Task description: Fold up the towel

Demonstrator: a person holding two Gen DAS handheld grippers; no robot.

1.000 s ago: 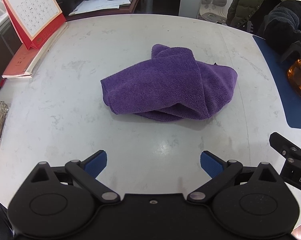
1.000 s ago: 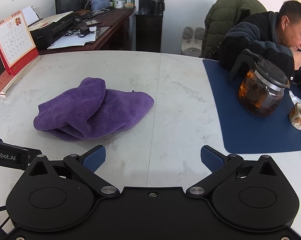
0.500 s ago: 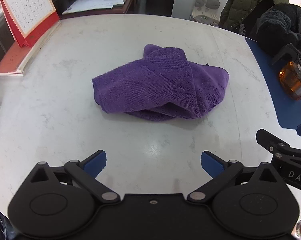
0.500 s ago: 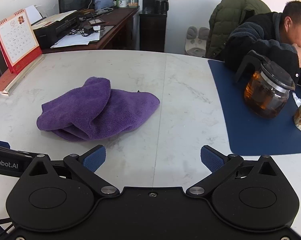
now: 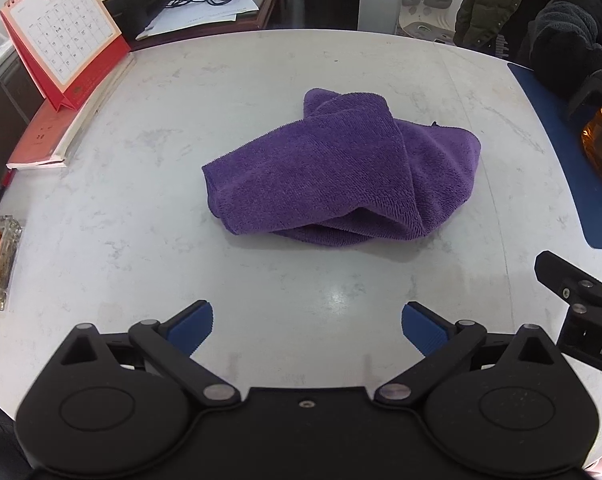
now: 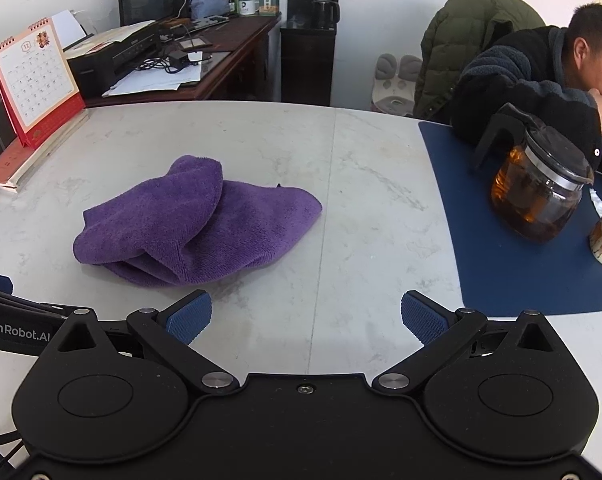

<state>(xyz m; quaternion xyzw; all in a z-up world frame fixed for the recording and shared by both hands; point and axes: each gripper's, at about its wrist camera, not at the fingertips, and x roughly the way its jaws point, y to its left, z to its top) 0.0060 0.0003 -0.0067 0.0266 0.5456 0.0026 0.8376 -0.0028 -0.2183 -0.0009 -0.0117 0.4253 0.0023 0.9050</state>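
The crumpled purple terry-cloth towel [image 5: 341, 172] is lying in a loose heap on the pale marble-patterned round table [image 5: 181, 92], sitting in the centre of the left wrist view and in the left-centre of the right wrist view [image 6: 193, 220]. Compared with half a second ago, it is sitting slightly higher and further right in the left view, and a little lower and closer in the right view, so both tools are shifting their aim while the cloth itself is keeping the same bunched shape.

The left gripper [image 5: 307, 324] is hovering at the bottom of its frame with its blue-padded jaws spread wide and holding nothing. The right gripper [image 6: 305, 316] is likewise standing released and empty, its left pad just short of the towel's near edge.

Folding is not yet beginning; the heap probably needs spreading flat first. The glass teapot of amber tea [image 6: 537, 196] on the dark blue mat [image 6: 501, 272] is standing well apart at the right.
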